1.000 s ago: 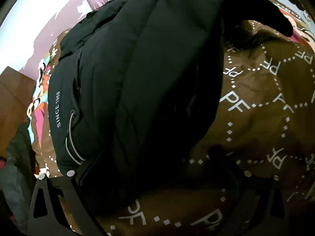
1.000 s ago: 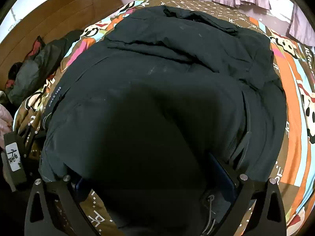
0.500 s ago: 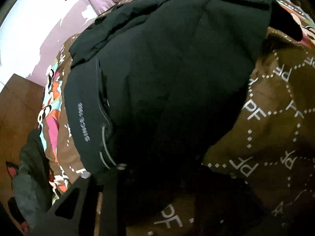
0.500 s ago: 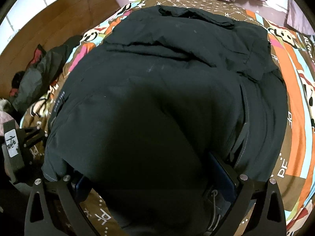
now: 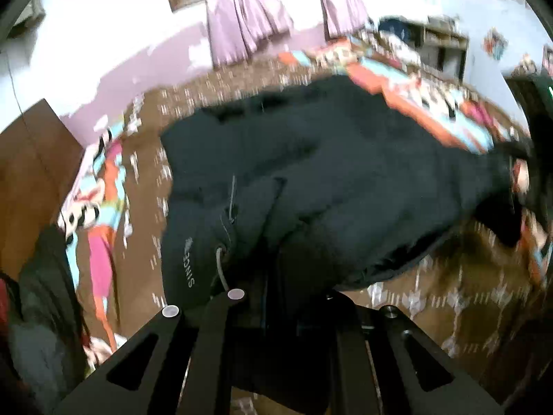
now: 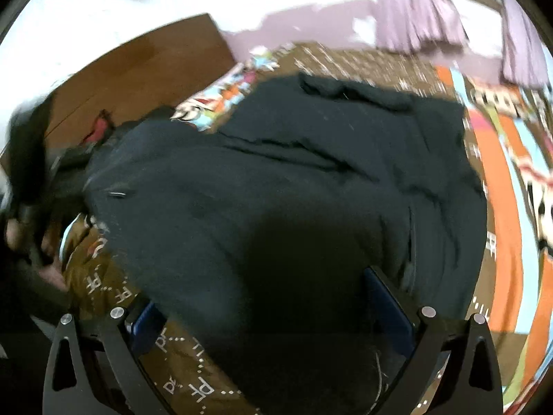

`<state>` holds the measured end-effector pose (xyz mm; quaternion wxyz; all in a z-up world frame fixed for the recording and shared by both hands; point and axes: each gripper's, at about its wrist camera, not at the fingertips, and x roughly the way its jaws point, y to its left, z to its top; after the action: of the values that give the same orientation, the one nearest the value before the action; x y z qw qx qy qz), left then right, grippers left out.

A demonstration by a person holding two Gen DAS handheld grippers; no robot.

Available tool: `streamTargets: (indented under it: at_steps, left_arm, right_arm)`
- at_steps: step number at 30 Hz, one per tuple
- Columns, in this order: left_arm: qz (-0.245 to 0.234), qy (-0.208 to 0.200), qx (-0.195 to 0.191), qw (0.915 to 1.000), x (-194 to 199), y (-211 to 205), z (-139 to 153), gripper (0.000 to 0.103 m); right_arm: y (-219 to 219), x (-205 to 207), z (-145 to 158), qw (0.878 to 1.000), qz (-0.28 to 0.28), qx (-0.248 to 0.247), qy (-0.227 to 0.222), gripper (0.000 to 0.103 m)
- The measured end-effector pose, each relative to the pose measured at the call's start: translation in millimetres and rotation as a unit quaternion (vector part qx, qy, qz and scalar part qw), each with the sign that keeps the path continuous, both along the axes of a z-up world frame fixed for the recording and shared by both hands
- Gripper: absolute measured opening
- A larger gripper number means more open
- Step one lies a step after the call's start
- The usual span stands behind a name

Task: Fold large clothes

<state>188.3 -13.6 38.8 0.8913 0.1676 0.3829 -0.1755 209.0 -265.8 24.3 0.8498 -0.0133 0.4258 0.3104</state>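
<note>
Black jacket [image 6: 283, 190] spread on the patterned bed [image 6: 501, 214], near hem raised. Left gripper [image 5: 276, 311] pinched on the hem; right gripper [image 6: 273, 318] spread wide around bunched cloth. Lift both corners level, carry toward the collar, keep edges aligned

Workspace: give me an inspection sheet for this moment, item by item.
Surface: bed with brown patterned bedspread.
Job's things: black jacket, its near hem raised off the bedspread.
Clutter: dark clothes heaped at the bed's edge.
Grippers: left gripper closed on the jacket's hem; right gripper spread wide, jacket between its fingers.
Cables: nothing seen; only the jacket's drawcord.
Surroundings: wooden headboard, lilac curtains; both views blurred.
</note>
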Motion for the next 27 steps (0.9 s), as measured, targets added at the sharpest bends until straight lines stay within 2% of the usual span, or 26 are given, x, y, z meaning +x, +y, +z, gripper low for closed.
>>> streamTargets:
  at_steps: [4, 8, 10, 14, 15, 16, 17, 18, 24, 27]
  left_arm:
    - [-0.001, -0.021, -0.018, 0.9996, 25.6, -16.4, 34.8, 0.009]
    - [0.015, -0.007, -0.042, 0.9990, 53.1, -29.1, 52.8, 0.009]
    - [0.023, 0.003, -0.053, 0.9983, 64.1, -30.6, 58.3, 0.009]
    - [0.032, 0.011, -0.067, 0.9972, 70.2, -27.9, 67.2, 0.009]
    - [0.032, 0.010, -0.067, 0.9972, 69.5, -25.2, 68.5, 0.009]
    - [0.031, 0.009, -0.065, 0.9974, 67.9, -23.2, 69.3, 0.009]
    - [0.029, 0.008, -0.061, 0.9977, 65.9, -20.2, 69.5, 0.009]
    - [0.027, 0.006, -0.055, 0.9981, 63.6, -17.0, 68.9, 0.009]
    - [0.012, 0.012, -0.015, 0.9998, 36.8, -8.4, 61.6, 0.008]
    - [-0.001, 0.018, -0.008, 0.9998, 23.7, 0.2, 64.4, 0.008]
  right_arm:
    - [17.6, -16.4, 1.5, 0.999, 0.026, -0.029, -0.028, 0.103]
    - [36.0, -34.4, -13.3, 0.993, 0.040, -0.088, -0.070, 0.103]
    - [40.8, -44.2, -24.7, 0.983, 0.034, -0.146, -0.106, 0.103]
    - [44.8, -54.3, -47.9, 0.952, -0.001, -0.259, -0.162, 0.102]
    - [43.5, -56.3, -50.7, 0.948, -0.008, -0.270, -0.169, 0.092]
    - [40.8, -57.8, -54.0, 0.943, -0.016, -0.283, -0.174, 0.066]
    - [37.7, -57.4, -56.0, 0.942, -0.018, -0.289, -0.173, 0.050]
    - [35.9, -58.6, -55.3, 0.941, -0.023, -0.290, -0.173, 0.029]
    - [10.2, -57.0, -22.2, 0.953, -0.051, -0.234, -0.186, 0.012]
    - [-6.7, -60.6, 12.7, 0.958, -0.077, -0.179, -0.211, 0.009]
